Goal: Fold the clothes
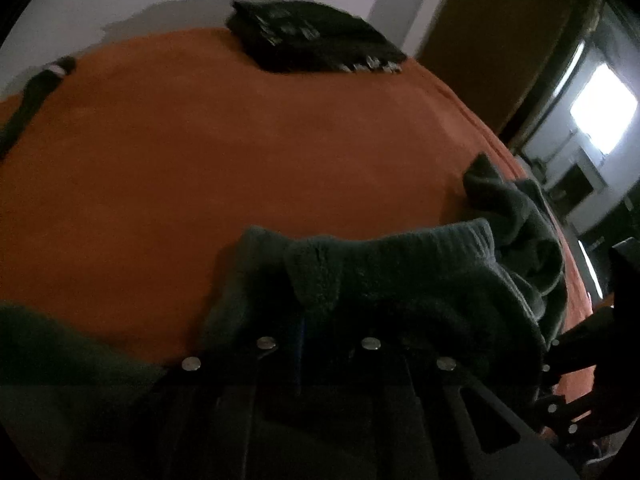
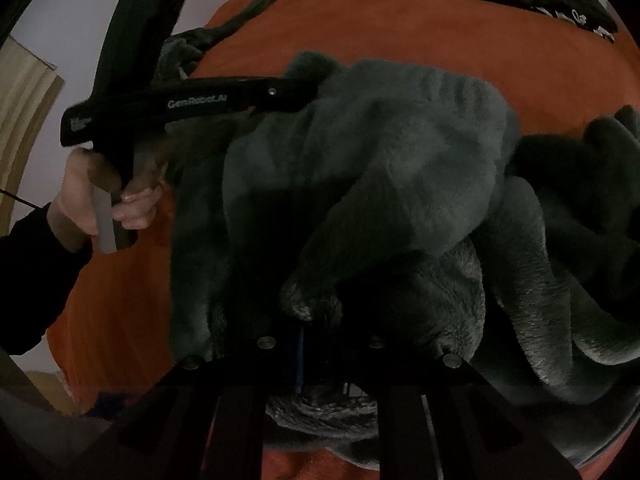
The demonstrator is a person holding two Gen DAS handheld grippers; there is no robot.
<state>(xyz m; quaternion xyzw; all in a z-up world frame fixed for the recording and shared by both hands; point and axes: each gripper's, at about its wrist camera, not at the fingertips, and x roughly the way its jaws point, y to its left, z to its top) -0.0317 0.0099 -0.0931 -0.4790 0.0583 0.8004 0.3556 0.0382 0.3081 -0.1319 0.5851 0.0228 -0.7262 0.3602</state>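
Left gripper (image 1: pixel 316 336): fingers buried in a bunched edge of the grey-green fleece garment (image 1: pixel 400 276); jaws look drawn in on the cloth, tips hidden by the pile. Right gripper (image 2: pixel 320 328): likewise sunk into the fleece, fabric mounded over and between the fingers, so it appears clamped on it, though the tips cannot be made out. The garment lies crumpled on a bed with an orange cover (image 1: pixel 240 152), near the bed's right-hand edge in the left wrist view. Right wrist view alone shows the left gripper from outside: a black tool with white lettering, its nose reaching into the fleece, held by a hand (image 2: pixel 104 196) in a dark sleeve (image 2: pixel 32 280). It also shows the ribbed cuff or hem and thick rolled folds trailing to the right. Left wrist view alone shows the wider room: pale wall, a brown door or panel, a bright window (image 1: pixel 604 116). Both views catch a folded dark item with pale print (image 1: pixel 316 36) at the far side of the bed, and a long dark strap-like piece with a white band (image 1: pixel 36 88) off to the left, well apart from the fleece.
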